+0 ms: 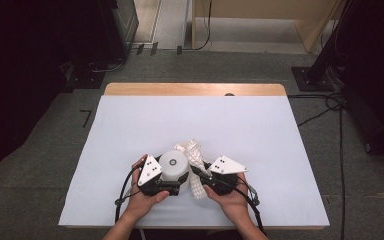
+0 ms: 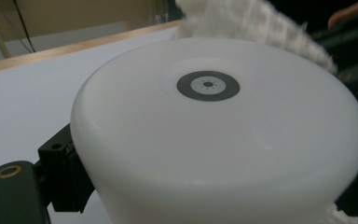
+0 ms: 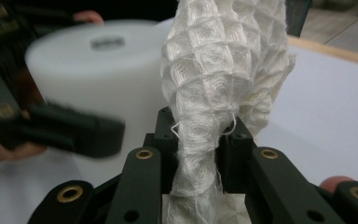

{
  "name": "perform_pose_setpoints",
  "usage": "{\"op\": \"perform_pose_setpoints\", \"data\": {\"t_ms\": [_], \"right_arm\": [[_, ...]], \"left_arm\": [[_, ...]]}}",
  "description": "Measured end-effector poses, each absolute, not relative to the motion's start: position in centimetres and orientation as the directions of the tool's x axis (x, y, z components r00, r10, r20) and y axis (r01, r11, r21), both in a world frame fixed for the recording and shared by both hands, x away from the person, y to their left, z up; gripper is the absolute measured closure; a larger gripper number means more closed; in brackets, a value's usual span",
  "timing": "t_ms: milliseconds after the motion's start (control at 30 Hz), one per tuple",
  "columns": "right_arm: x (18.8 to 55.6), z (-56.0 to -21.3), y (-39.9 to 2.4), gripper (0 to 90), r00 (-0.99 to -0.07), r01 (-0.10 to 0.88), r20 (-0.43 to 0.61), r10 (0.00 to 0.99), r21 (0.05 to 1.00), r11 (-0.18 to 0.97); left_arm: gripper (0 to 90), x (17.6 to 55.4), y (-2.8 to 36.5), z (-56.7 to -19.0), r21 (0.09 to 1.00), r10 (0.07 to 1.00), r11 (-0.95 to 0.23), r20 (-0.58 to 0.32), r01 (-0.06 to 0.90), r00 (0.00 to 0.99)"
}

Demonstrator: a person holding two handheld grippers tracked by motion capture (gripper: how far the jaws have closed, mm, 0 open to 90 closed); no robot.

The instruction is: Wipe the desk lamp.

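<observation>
Near the front edge of the white-covered table (image 1: 130,130), a squat white plastic cylinder with a round grey ring mark on its flat top (image 1: 174,165) sits between the two hands. The left gripper (image 1: 172,185) is clamped around this cylinder, its black jaws pressed against the sides, as the left gripper view confirms (image 2: 214,140). Just right of it, touching the cylinder, hangs a white waffle-weave cloth bunched into a rope (image 1: 194,160). The right gripper (image 1: 203,176) pinches that cloth, jaws drawn close on the twisted fabric (image 3: 200,140), with the cylinder blurred at the left (image 3: 98,84).
</observation>
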State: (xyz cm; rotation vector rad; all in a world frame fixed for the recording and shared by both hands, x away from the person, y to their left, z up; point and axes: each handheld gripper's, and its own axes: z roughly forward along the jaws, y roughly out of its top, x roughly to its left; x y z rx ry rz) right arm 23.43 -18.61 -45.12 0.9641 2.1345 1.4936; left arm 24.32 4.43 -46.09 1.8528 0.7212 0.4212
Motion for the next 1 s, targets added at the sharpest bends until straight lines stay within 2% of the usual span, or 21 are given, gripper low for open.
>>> {"op": "perform_pose_setpoints", "data": {"t_ms": [167, 533, 1000], "right_arm": [[23.4, -44.6, -19.0, 72.7, -0.709, 0.303, 0.083, 0.701, 0.932, 0.197], [24.2, -47.3, -17.7, 72.7, -0.719, 0.386, 0.095, 0.689, 0.879, 0.281], [23.5, -45.0, -18.9, 72.7, -0.704, 0.306, 0.073, 0.707, 0.929, 0.208]], "left_arm": [[8.4, 24.3, 4.4, -46.0, 0.925, 0.653, -0.269, -0.029, 0.267, 0.757], [8.5, 24.3, 5.8, -44.7, 0.949, 0.67, -0.203, -0.045, 0.241, 0.741], [8.5, 24.3, 4.3, -46.2, 0.919, 0.637, -0.306, 0.002, 0.25, 0.771]]}}
